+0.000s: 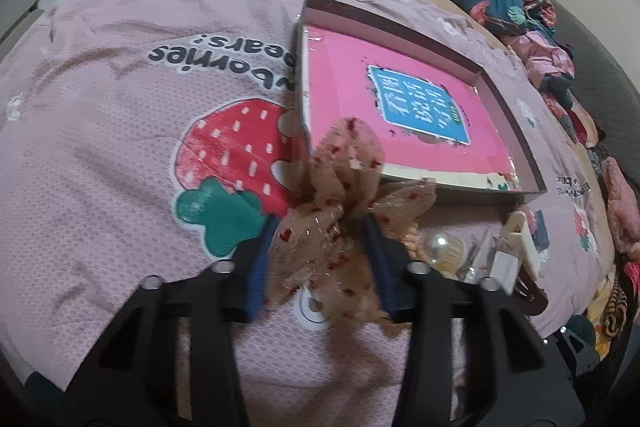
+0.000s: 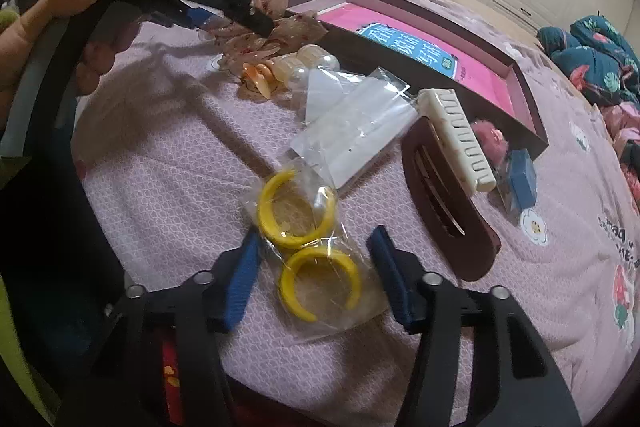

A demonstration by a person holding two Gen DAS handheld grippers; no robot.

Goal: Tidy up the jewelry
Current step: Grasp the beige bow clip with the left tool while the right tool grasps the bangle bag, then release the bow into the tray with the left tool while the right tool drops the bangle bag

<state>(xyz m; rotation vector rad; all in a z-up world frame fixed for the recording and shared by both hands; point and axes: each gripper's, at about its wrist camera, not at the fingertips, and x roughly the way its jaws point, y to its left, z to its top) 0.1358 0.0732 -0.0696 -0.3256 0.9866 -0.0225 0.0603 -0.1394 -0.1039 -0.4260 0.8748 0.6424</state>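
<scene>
Left claw (image 1: 320, 231): my blue pads sit either side of the gauzy bow (image 1: 340, 211) with red flecks, and the fabric bunches between them. I read that as a pinch on the bow, low at its knot so the loops stay free.
Bow's place: on the bedspread (image 1: 120, 87), its upper loop lapping the near corner of the box lid (image 1: 520, 131). The right view shows the claw arm reaching over it.
Box lid: a shallow maroon tray with a pink book (image 1: 360, 75) lying flat inside. I judge it is where the pieces are meant to go, which is why everything sits along its near wall.
Middle pile: pearly hair clips (image 2: 308, 63), a clear packet (image 2: 352, 131), a cream comb clip (image 2: 456, 139) resting on a brown claw clip (image 2: 448, 215).
Right claw (image 2: 316, 267): spread around a clear bag of yellow hoop earrings (image 2: 316, 247). The pads stand beside the plastic; I cannot see them pressing it.
Surface: a soft pink spread printed with strawberries, so small things sink and tilt.
Room: white drawers to the left, cupboard doors behind, heaped clothes on the right.
</scene>
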